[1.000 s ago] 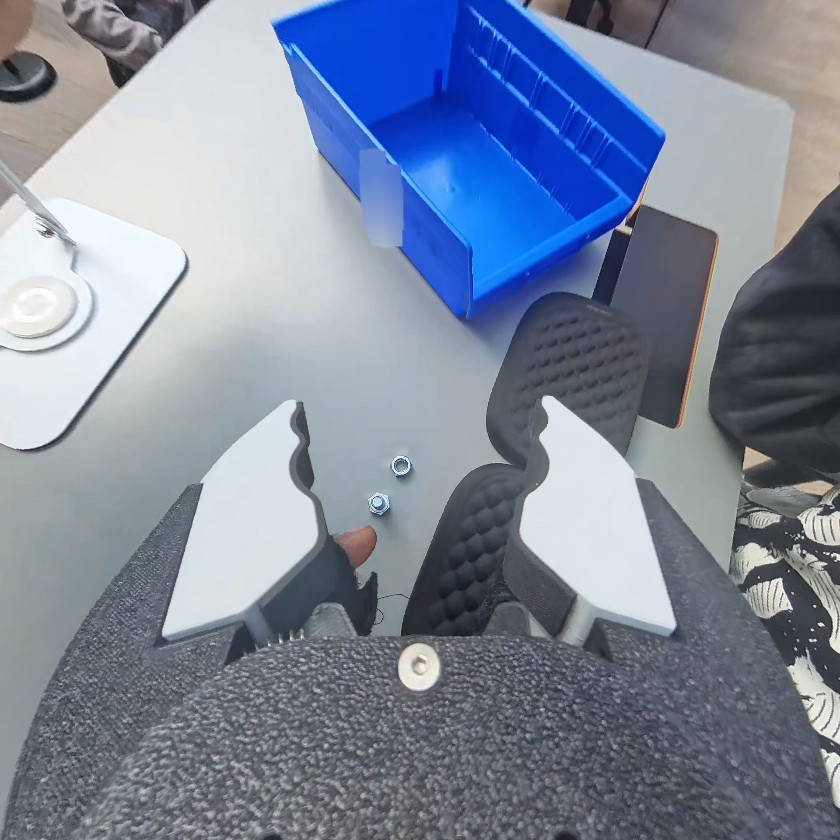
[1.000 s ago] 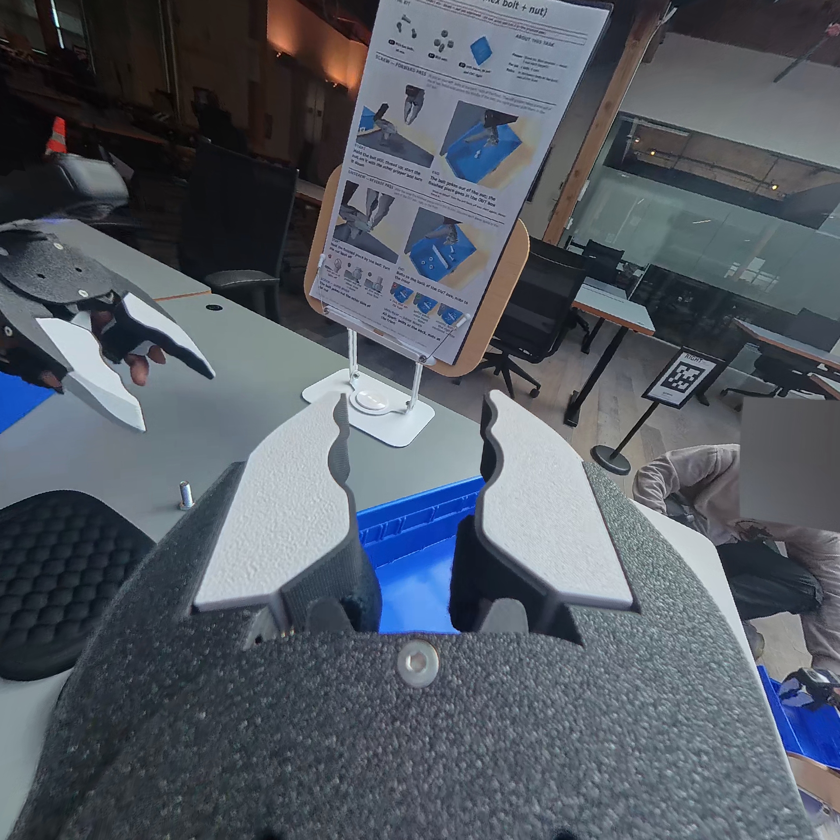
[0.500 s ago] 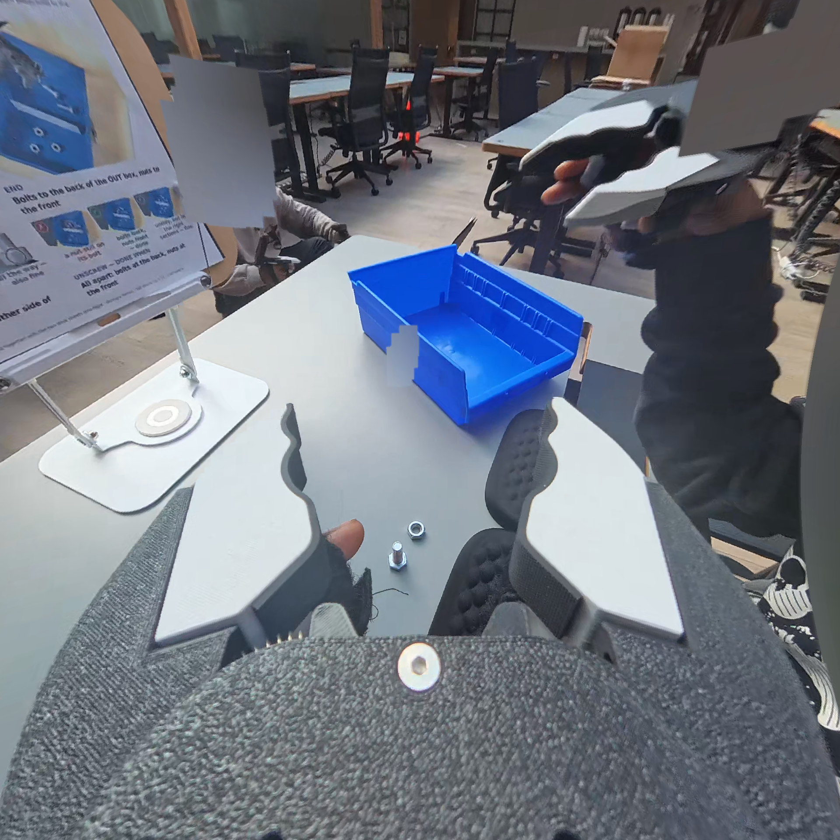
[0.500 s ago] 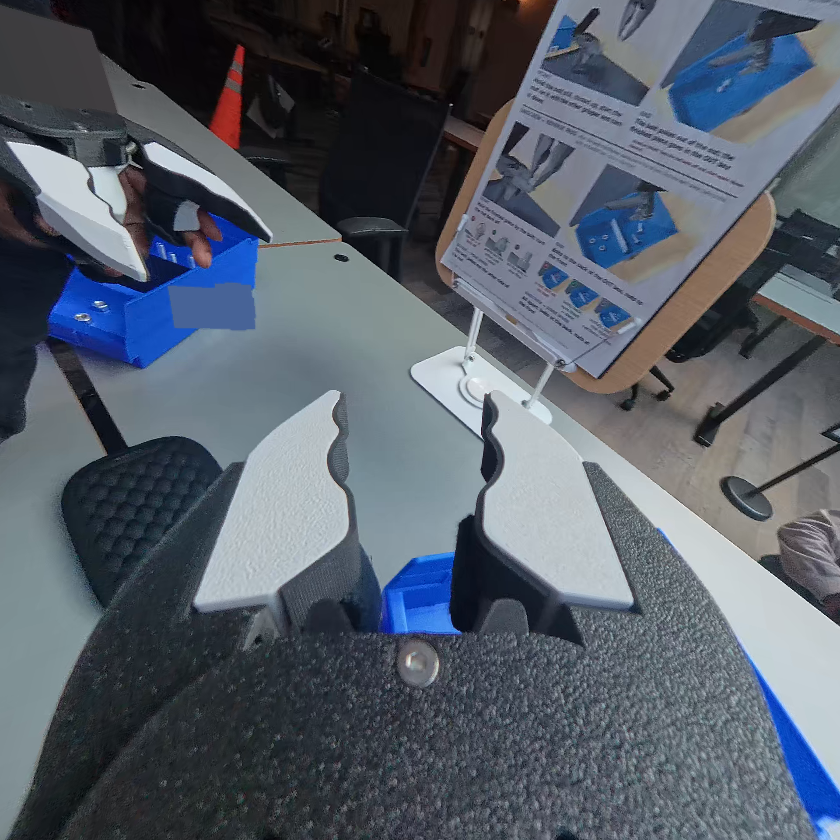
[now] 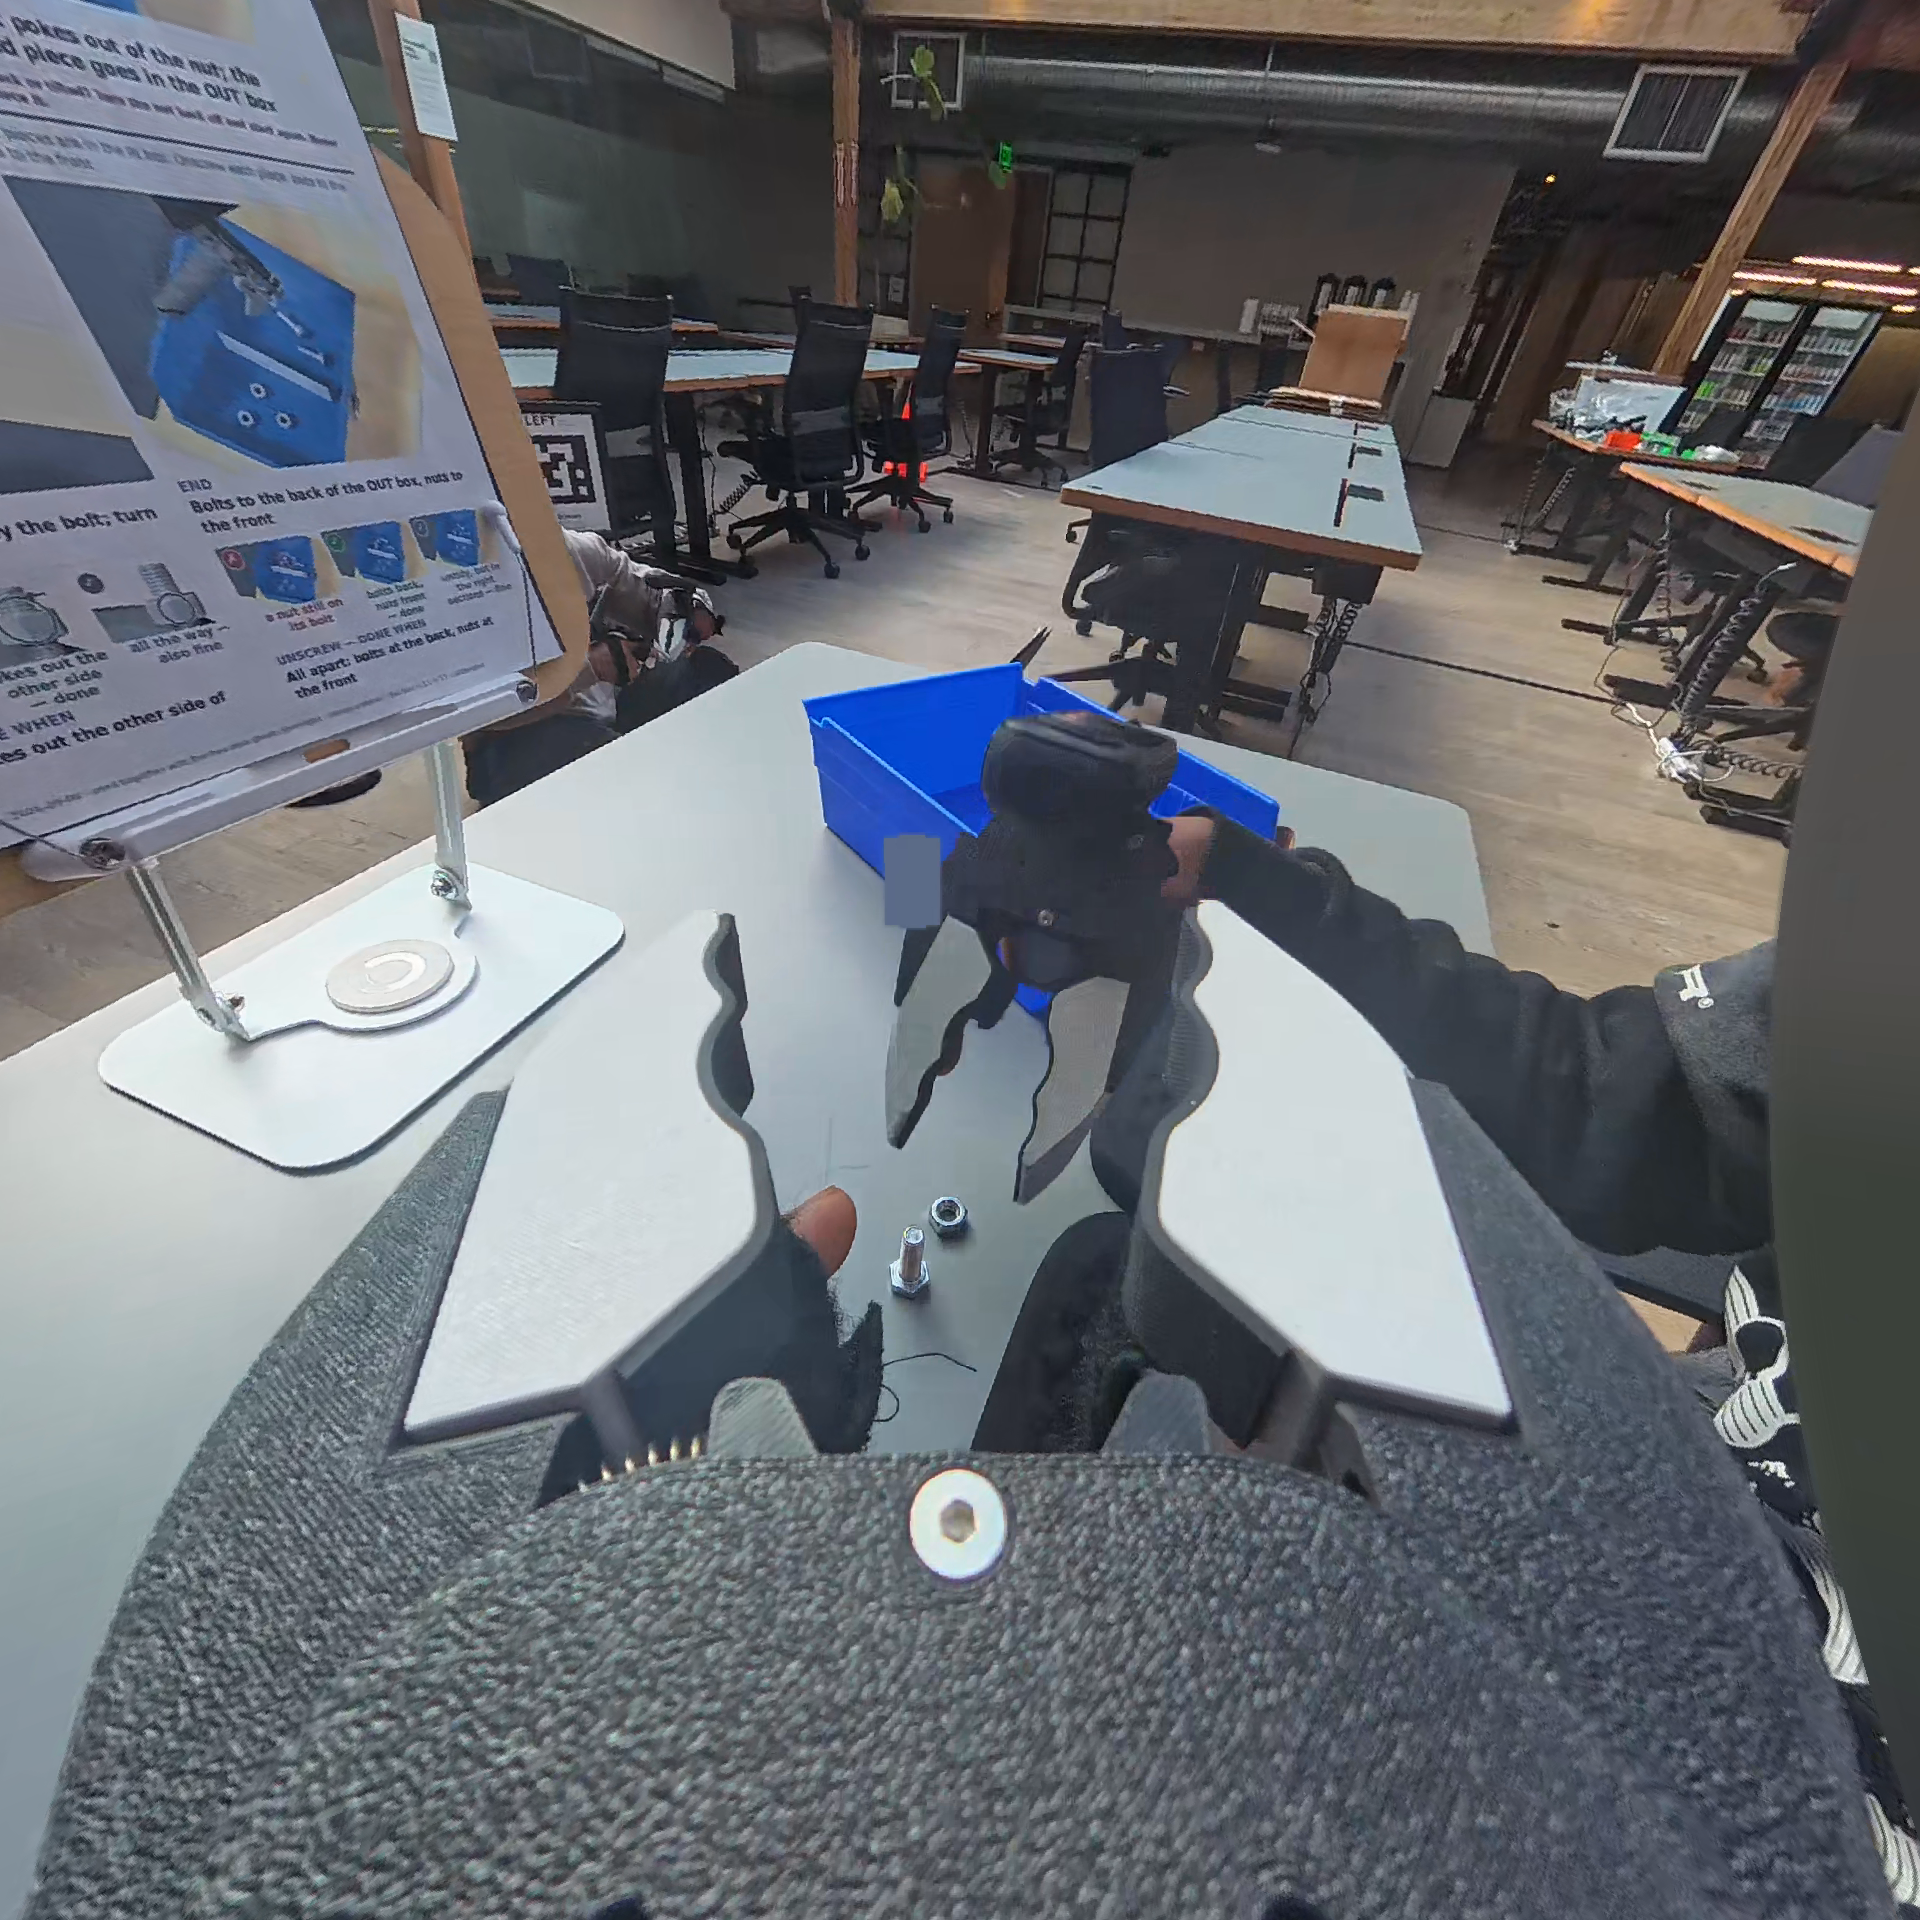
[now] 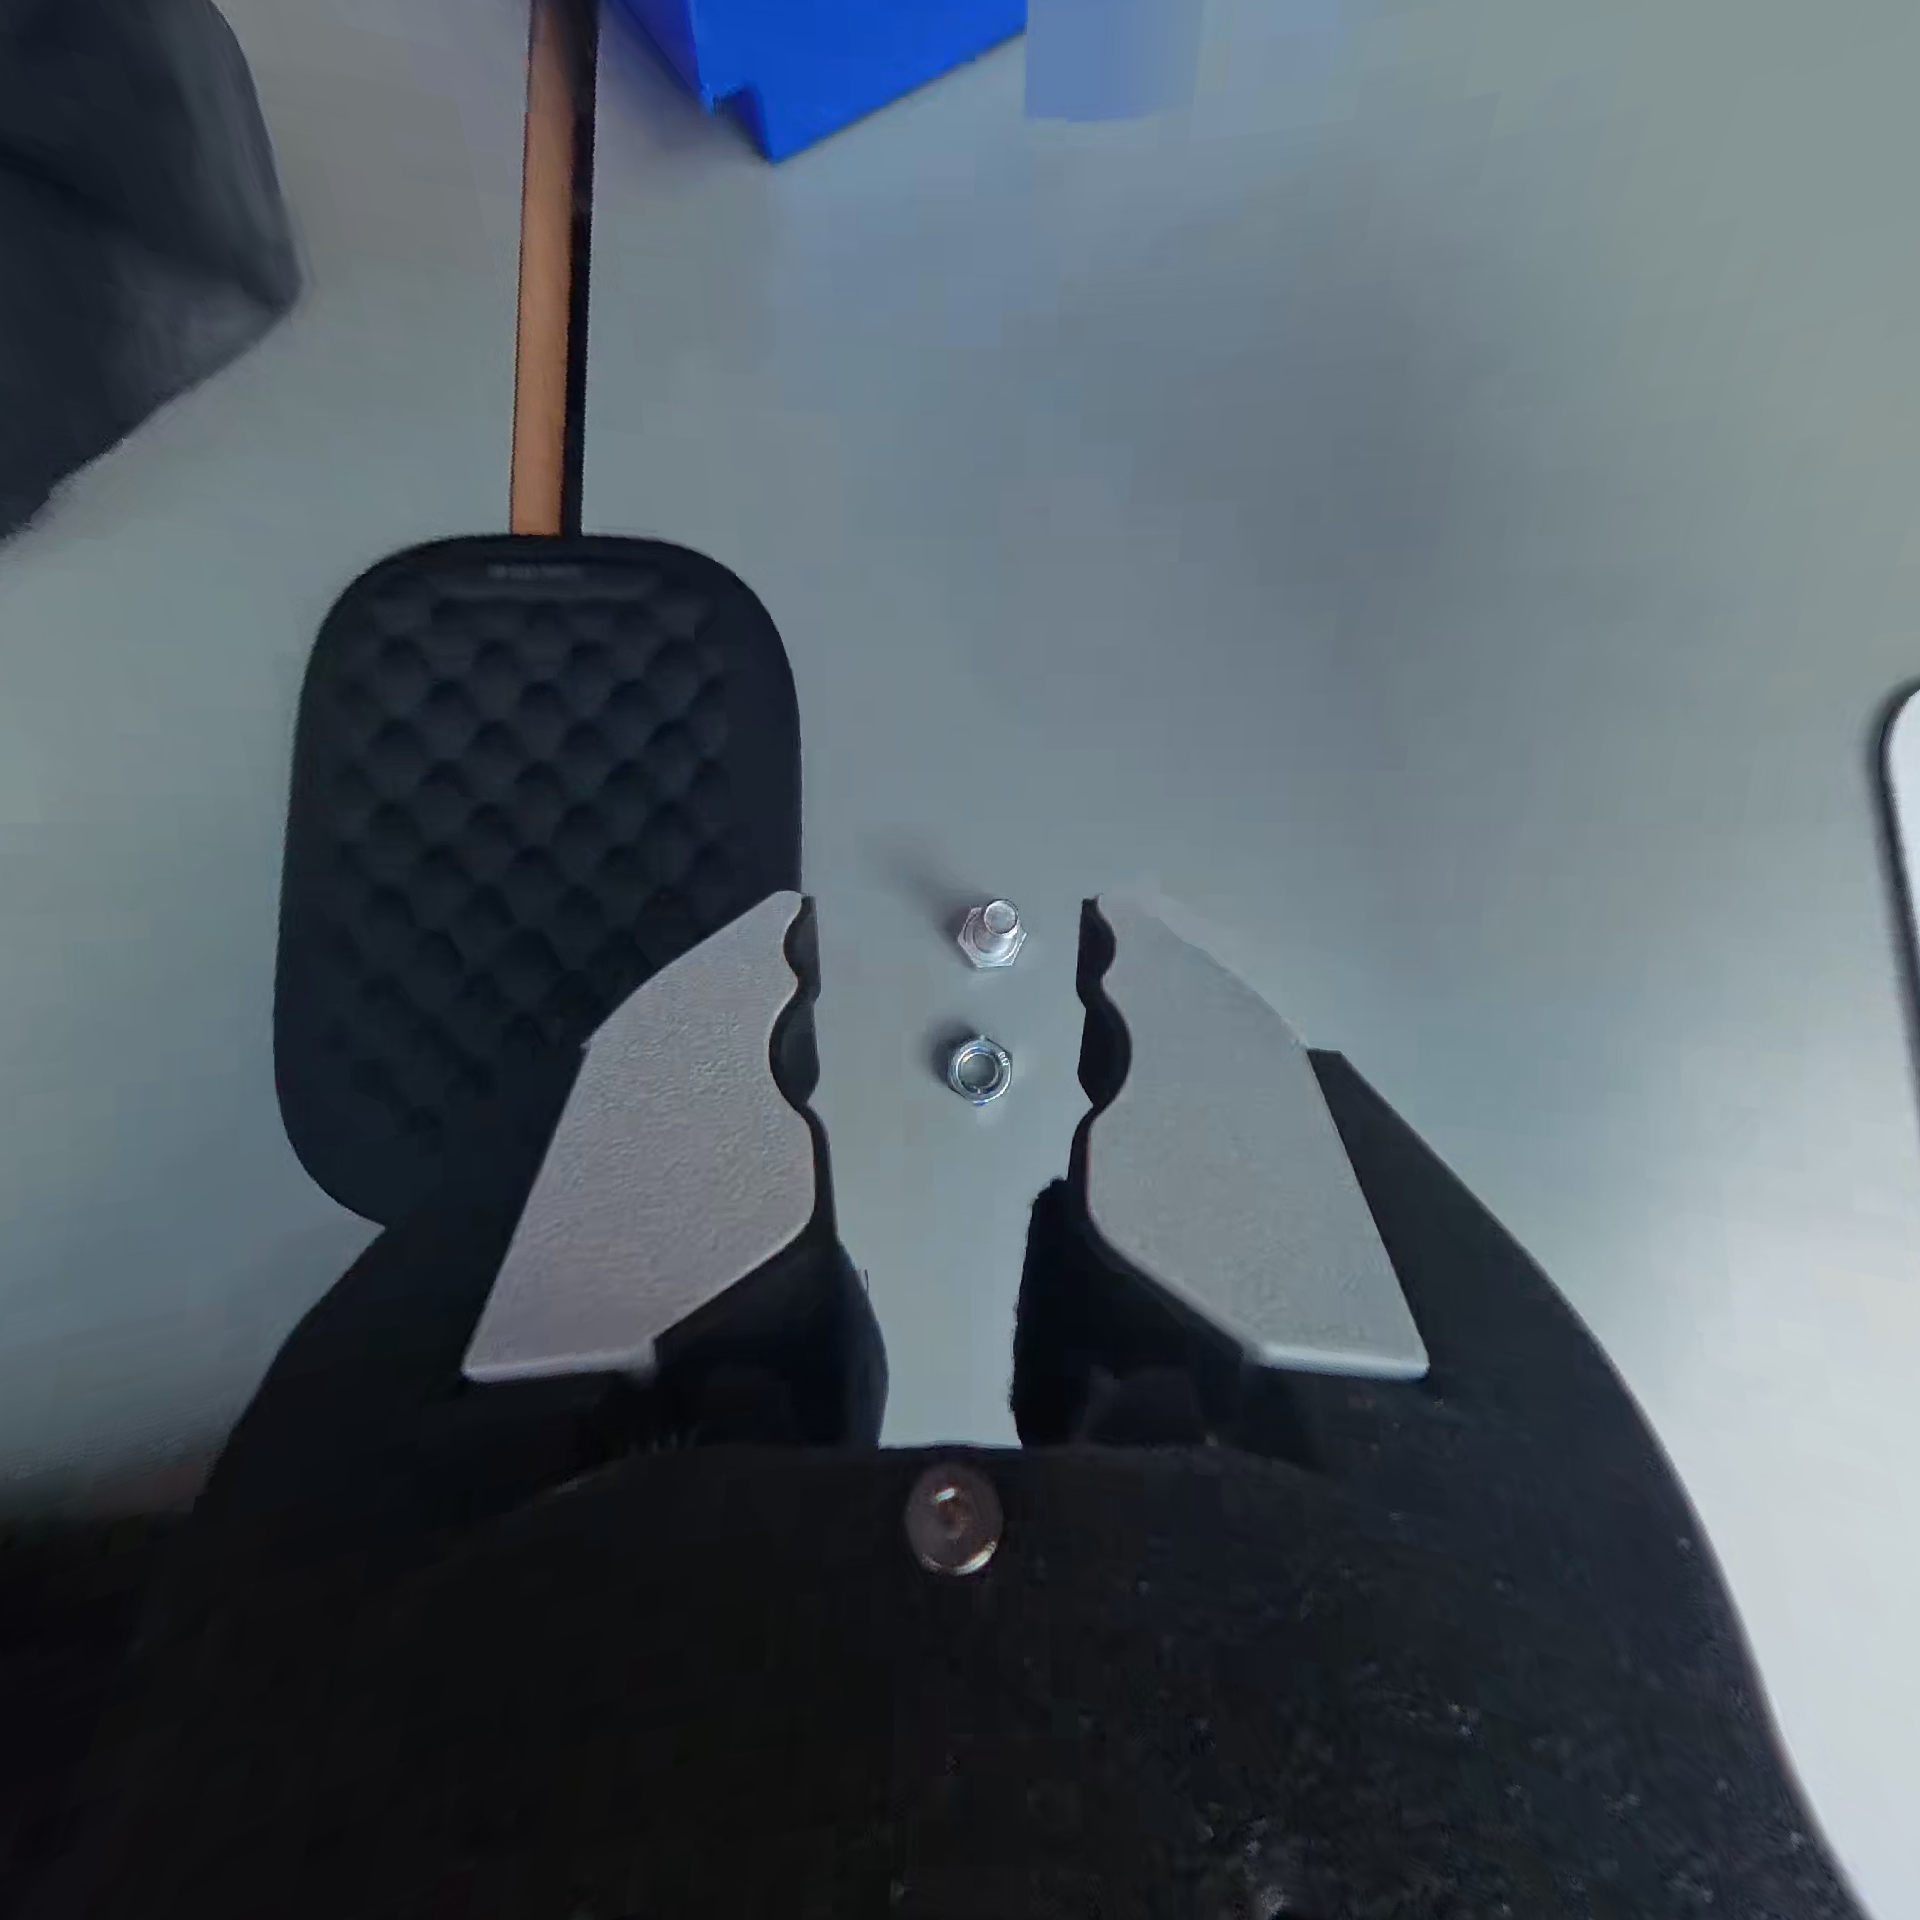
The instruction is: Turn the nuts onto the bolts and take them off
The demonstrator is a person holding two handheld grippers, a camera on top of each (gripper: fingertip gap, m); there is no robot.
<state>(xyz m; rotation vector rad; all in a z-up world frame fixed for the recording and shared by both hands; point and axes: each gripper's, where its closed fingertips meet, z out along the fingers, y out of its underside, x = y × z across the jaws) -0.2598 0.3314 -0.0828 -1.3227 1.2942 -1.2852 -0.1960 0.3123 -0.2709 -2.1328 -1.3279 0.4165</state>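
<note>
**Both tongs gape over a loose nut and bolt**

Left wrist view: the left tongs (image 5: pixel 956 997) are spread wide and hold nothing, raised above the grey table (image 5: pixel 260 1299). Between their two pale fingers, down on the table, a small bolt (image 5: pixel 909 1262) stands on its head with the threaded shank up, and a hex nut (image 5: pixel 948 1216) lies flat just beside it, apart from it. A bare fingertip (image 5: pixel 826 1226) of the gloved hand that grips the tool shows near the left finger. Farther off, the right tongs (image 5: pixel 966 1169) point down toward the nut, their tips above it and parted; a dark sleeve (image 5: pixel 1507 1070) leads back from them. Behind stands an open blue bin (image 5: pixel 894 758), and to the left a printed instruction sheet (image 5: pixel 208 416) sits on a white stand (image 5: pixel 343 1070). A black dimpled pad (image 5: pixel 1164 1101) lies partly hidden behind the right finger.

Right wrist view: the right tongs (image 6: pixel 948 914) look straight down, moderately open and empty. The nut (image 6: pixel 979 1067) lies flat on the table (image 6: pixel 1351 520) between the fingers, touching neither. The bolt (image 6: pixel 994 932) stands head-down just past it, level with the fingertips. The black pad (image 6: pixel 520 831) lies to the left, and a corner of the blue bin (image 6: pixel 810 73) shows at the top edge.
</note>
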